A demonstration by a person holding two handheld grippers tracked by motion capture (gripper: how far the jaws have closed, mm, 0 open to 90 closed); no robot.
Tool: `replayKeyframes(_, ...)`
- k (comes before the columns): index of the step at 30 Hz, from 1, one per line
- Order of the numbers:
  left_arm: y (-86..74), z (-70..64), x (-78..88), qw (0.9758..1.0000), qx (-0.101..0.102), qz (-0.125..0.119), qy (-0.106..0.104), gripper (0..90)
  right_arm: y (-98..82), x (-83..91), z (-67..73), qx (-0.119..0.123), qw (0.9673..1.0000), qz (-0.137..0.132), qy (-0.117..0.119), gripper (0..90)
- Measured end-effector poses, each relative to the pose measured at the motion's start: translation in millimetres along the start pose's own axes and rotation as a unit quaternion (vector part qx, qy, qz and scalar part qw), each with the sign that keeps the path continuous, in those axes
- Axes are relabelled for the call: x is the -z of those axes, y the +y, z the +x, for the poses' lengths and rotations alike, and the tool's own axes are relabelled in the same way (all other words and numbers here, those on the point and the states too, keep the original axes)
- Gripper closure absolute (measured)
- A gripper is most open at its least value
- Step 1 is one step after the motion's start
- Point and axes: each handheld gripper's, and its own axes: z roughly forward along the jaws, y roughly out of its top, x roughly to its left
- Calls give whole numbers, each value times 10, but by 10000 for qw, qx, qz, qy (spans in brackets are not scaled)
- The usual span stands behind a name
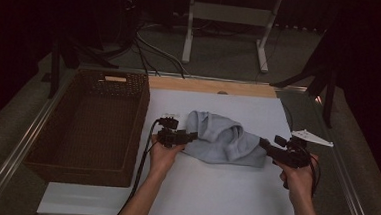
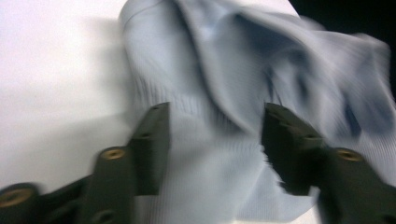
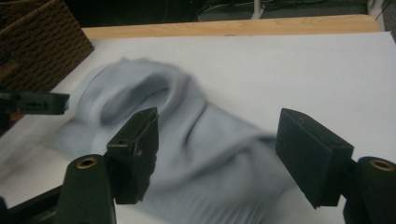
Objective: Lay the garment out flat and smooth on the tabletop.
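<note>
1. The grey cloth (image 1: 223, 139) is lying crumpled on the white table (image 1: 223, 199), right of the wicker basket (image 1: 92, 126).
2. The left gripper (image 1: 193, 135) and right gripper (image 1: 262, 142) are flanking it, jaws standing apart, gripping nothing.

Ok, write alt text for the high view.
A crumpled grey cloth lies on a white table, a hand-held left gripper and right gripper at its two ends. A brown wicker basket sits at left.

A dark wicker basket (image 1: 89, 126) sits at the left of the white desk (image 1: 223, 189), beside a wooden strip (image 1: 212, 86) along the far edge.
</note>
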Motion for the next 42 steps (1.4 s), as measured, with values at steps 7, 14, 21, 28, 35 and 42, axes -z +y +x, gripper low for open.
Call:
replayKeyframes(7, -12, -46, 23, 9996, -200, -46, -173, 293, -65, 6, 27, 67, 10000, 39, 51, 291)
replayKeyframes(14, -18, -99, 91, 9985, -371, -263, -312, 241, -123, 10, 60, 117, 9999, 55, 73, 291)
replayKeyframes(21, -23, -176, 195, 9957, -615, -500, -485, 222, -216, 33, 78, 186, 9998, 32, 68, 290)
replayKeyframes(28, -46, -236, 266, 9926, -945, -604, -475, 165, -361, 17, 103, 232, 9996, 144, 49, 284)
replayKeyframes(35, -85, -266, 327, 9890, -1213, -682, -499, 109, -489, 17, 64, 159, 9997, 209, -1, 276)
replayKeyframes(42, -148, -264, 407, 9837, -1451, -966, -435, 108, -620, -42, 27, 159, 9989, 432, -79, 264)
